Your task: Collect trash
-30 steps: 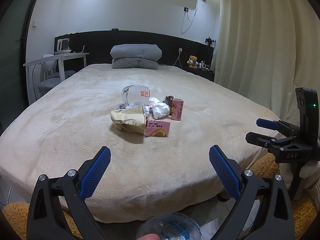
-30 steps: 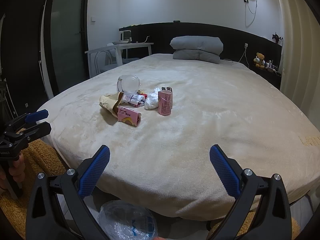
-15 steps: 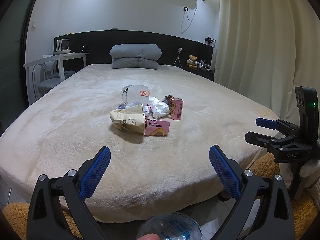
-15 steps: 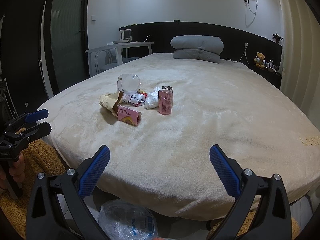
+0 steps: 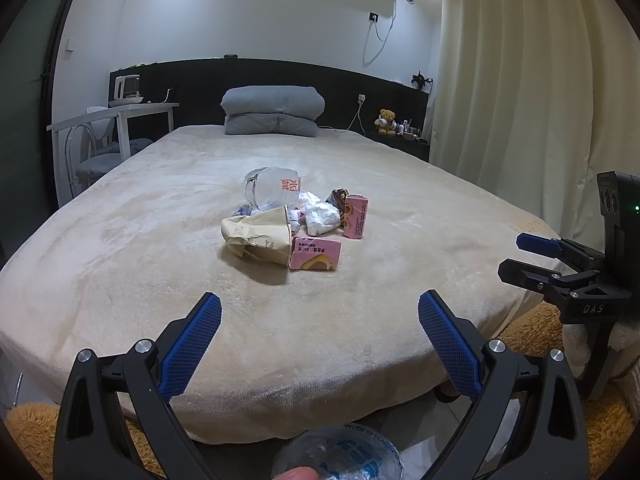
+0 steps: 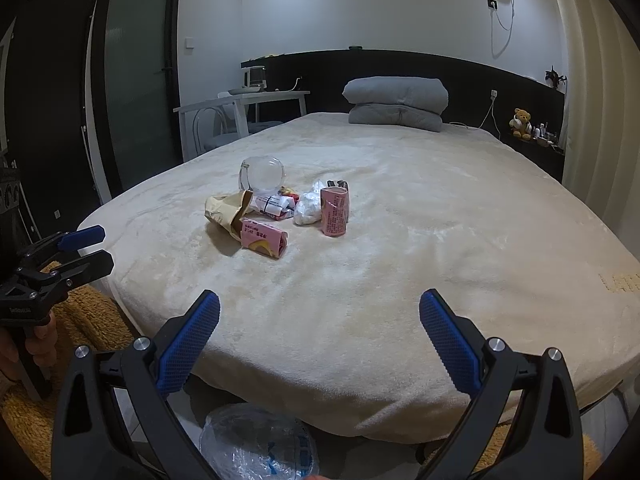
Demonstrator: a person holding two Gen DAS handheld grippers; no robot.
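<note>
the left gripper (image 5: 319,320) is spread wide with nothing between its blue pads (image 5: 191,345), and it sits where it did a second ago, level and pointing across the bed (image 5: 120,248) from past its foot edge. the view has barely shifted; the trash pile reads a touch lower and closer than before. the right gripper (image 6: 319,318) is likewise released, fingers far apart and bare, held level at the same height and aimed up the bed. each gripper shows in the other's view off to the side, near the bed's corner, also agape. a hand (image 6: 28,344) wraps the left gripper's handle.

a clear plastic bag (image 6: 260,444) lies crumpled on the floor just under both grippers, with a fingertip (image 5: 294,473) at the bottom edge of the left view.

the trash sits well ahead, mid-bed: a paper bag (image 5: 258,236) touching a flat pink carton (image 5: 316,253), an upright pink carton (image 5: 355,216) beside a white wad (image 5: 322,218), a clear cup (image 5: 272,191) behind them, and small wrappers (image 6: 274,205) between. nothing there has moved.

a grey pillow (image 5: 274,110) rests at the headboard, far beyond.
</note>
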